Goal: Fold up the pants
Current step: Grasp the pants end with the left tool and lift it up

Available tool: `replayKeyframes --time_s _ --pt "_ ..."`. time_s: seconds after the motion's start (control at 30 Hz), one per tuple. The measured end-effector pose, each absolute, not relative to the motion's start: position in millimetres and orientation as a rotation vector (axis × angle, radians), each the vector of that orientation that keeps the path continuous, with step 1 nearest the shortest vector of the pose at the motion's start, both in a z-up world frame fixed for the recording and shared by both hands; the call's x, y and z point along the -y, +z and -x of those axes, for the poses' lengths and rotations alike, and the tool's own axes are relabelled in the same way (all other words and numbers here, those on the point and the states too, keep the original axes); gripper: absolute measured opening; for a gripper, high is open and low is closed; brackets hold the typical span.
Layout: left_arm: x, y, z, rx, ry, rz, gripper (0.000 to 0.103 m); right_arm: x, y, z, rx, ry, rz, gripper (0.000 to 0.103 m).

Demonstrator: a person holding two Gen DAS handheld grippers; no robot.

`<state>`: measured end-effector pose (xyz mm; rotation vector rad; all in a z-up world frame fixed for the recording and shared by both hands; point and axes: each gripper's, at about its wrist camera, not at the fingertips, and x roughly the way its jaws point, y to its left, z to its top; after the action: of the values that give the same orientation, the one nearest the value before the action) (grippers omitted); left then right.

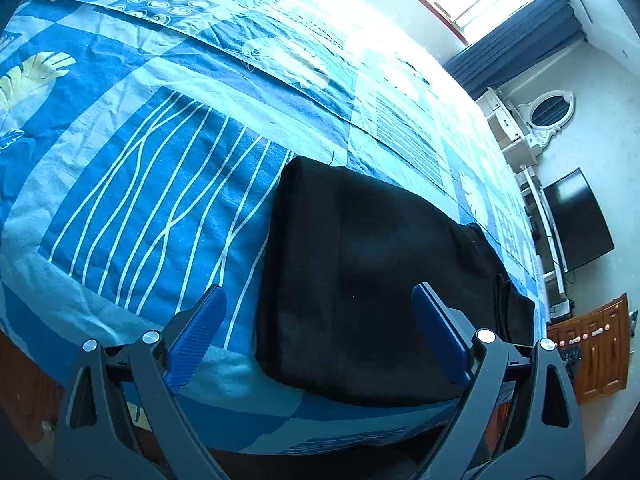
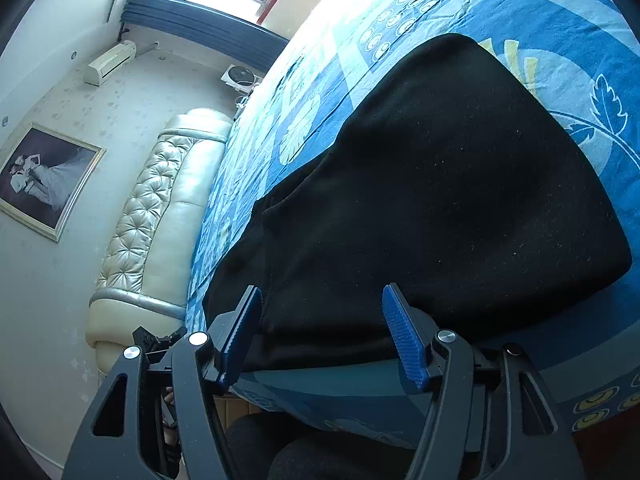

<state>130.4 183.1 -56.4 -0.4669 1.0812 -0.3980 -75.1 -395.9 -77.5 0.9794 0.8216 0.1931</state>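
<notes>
Black pants [image 1: 380,280] lie folded into a flat block on the blue patterned bedspread [image 1: 140,200], near the bed's front edge. My left gripper [image 1: 319,292] hangs open over the block's near left edge, one finger above the sheet and the other above the black cloth. In the right wrist view the pants [image 2: 440,200] fill the middle, with a seam running back from the near edge. My right gripper [image 2: 322,291] is open just above that near edge. Its blue pads [image 2: 404,332] stand apart and press on nothing.
The bedspread [image 2: 560,20] stretches far beyond the pants. A tufted headboard [image 2: 160,208], a framed picture [image 2: 44,180] and an air conditioner [image 2: 110,62] are at the left. A television [image 1: 576,220], a white dresser [image 1: 516,132] and a wooden cabinet [image 1: 596,352] stand past the bed.
</notes>
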Motion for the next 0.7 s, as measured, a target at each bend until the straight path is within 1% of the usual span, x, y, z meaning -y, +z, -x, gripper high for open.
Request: replayKeyframes --time_s 0.17,0.33,0.4,0.43,0.47,0.53,0.57,0.6,0.67,0.7 --pt "-179.0 -82.2 -149.7 -1.147 -0.532 0.559 0.093 395.0 -77.2 75.6 -0.816 0.19 -0.989 0.065" --pt "-162.9 -85.9 -156.6 -1.139 -0.581 0.526 0.092 396.0 -79.5 76.5 -0.814 0.192 -0.996 0.066" --pt "-161.2 -87.3 -157.4 -1.14 -0.615 0.547 0.076 396.7 -79.9 76.6 -0.814 0.194 -0.999 0.066" --pt "-159.7 -90.4 -157.9 -1.156 -0.615 0.551 0.057 397.0 -80.3 76.7 -0.814 0.195 -1.0 0.066" --pt "-159.3 -93.6 -158.2 -1.167 -0.598 0.541 0.048 397.2 -80.6 76.8 -0.813 0.196 -1.001 0.066" --pt "-158.8 -94.5 -156.4 -1.16 -0.587 0.528 0.044 398.0 -81.6 76.9 -0.811 0.198 -1.004 0.066" --pt "-158.6 -94.2 -155.6 -1.163 -0.579 0.53 0.034 398.0 -82.3 77.0 -0.81 0.197 -1.005 0.066" --pt "-158.9 -95.2 -156.4 -1.176 -0.579 0.545 0.026 397.9 -82.6 77.1 -0.809 0.197 -1.006 0.066" --pt "-158.9 -92.1 -154.6 -1.182 -0.585 0.589 0.013 398.1 -82.8 77.1 -0.81 0.197 -1.004 0.066" --pt "-158.2 -86.1 -153.3 -1.172 -0.581 0.577 0.013 398.2 -83.0 77.2 -0.811 0.197 -1.004 0.066"
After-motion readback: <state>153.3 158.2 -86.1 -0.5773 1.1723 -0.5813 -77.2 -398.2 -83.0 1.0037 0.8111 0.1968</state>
